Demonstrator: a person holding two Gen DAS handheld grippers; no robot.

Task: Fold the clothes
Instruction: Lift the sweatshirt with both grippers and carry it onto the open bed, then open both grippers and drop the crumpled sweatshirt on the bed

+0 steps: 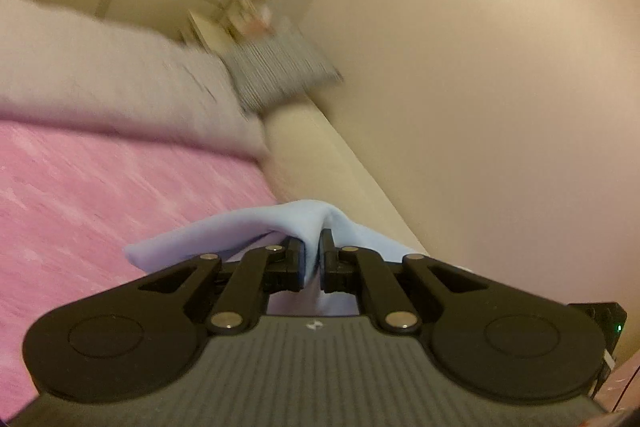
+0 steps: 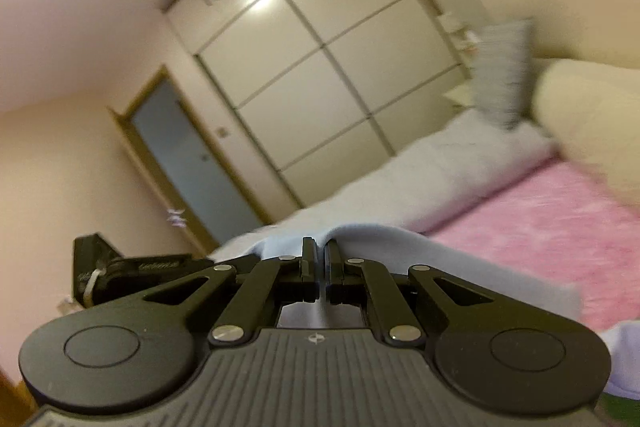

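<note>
Pale-blue garment [image 1: 224,235] clamped in left gripper [image 1: 312,259] and right gripper [image 2: 320,267] jaws; rest hidden, room blurred.

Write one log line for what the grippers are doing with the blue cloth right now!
left hand-held gripper: shut on light blue cloth | right hand-held gripper: shut on light blue cloth | below: pink bedcover

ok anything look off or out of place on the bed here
Nothing stands out. The light blue garment is pinched in both the left gripper and the right gripper, above the pink bedspread. Striped pillow leans at the headboard.
</note>
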